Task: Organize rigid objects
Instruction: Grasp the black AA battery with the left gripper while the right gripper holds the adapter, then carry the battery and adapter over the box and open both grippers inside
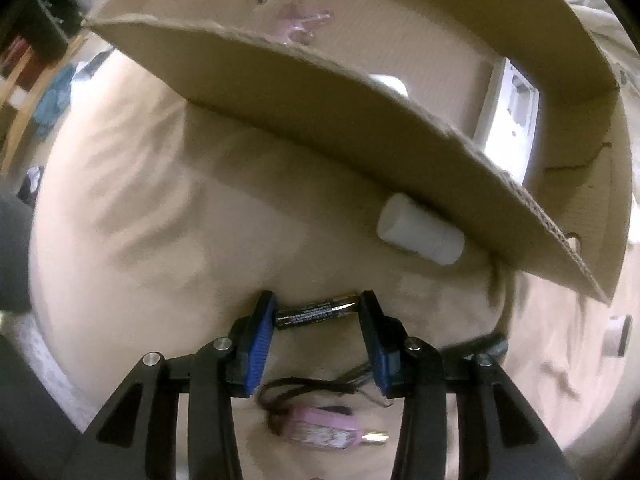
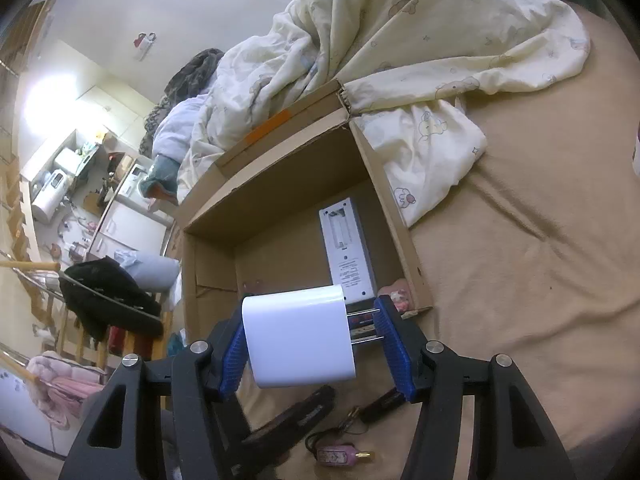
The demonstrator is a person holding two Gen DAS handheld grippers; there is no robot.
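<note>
- while the left gripper (image 1: 318, 312) points down at the tan bedsheet (image 1: 160, 208), its blue pads bracket a battery (image 1: 316, 312) end to end, apparently pinching it where it lies.
- the right gripper (image 2: 310, 344) clamps a white charger plug (image 2: 298, 336), prongs against one pad, just short of the cardboard box (image 2: 400, 220).
- step in hand, i judge: picking up items to box them.
- next: carry the plug over the rim and release; lift the battery level.

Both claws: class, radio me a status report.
Left claw clamped on battery on bedsheet. Right claw holding white charger over cardboard box. Nothing blocking.
</note>
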